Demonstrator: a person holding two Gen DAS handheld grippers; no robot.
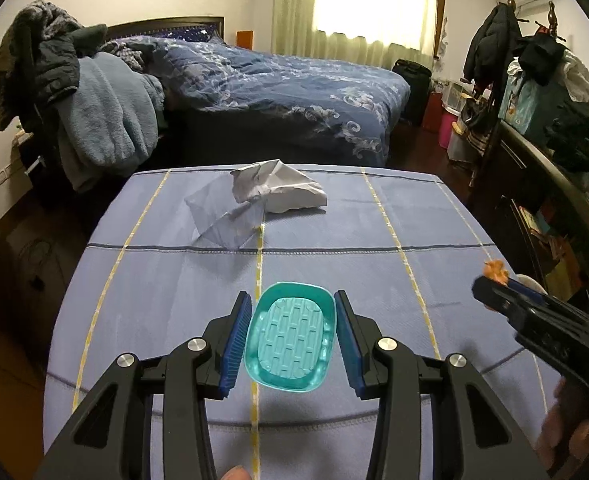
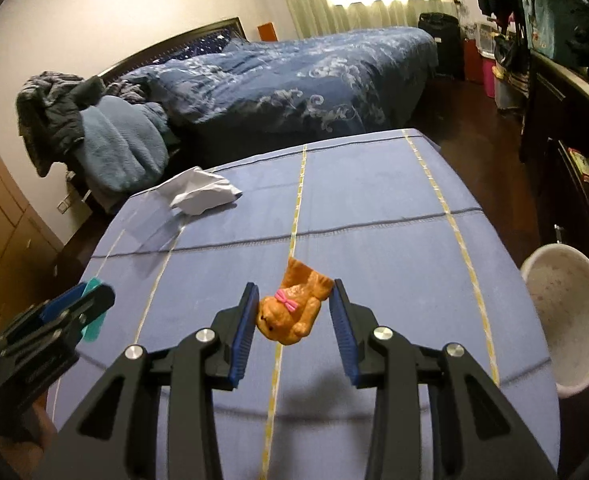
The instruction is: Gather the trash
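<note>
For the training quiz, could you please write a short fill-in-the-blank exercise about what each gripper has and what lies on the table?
1. The left gripper holds a teal ____ dish.
2. The right gripper holds a small orange toy ____ with a pink bow.
3. Far across the table, crumpled white ____ lies beside a clear plastic bag.

Missing words: soap; bear; paper

Daylight floods through the curtained window (image 1: 374,0), blown out to white glare, while the room's corners stay dim. Fisheye bending curves the edges and black vignettes the corners; the right wrist view shows slight motion blur.
</note>
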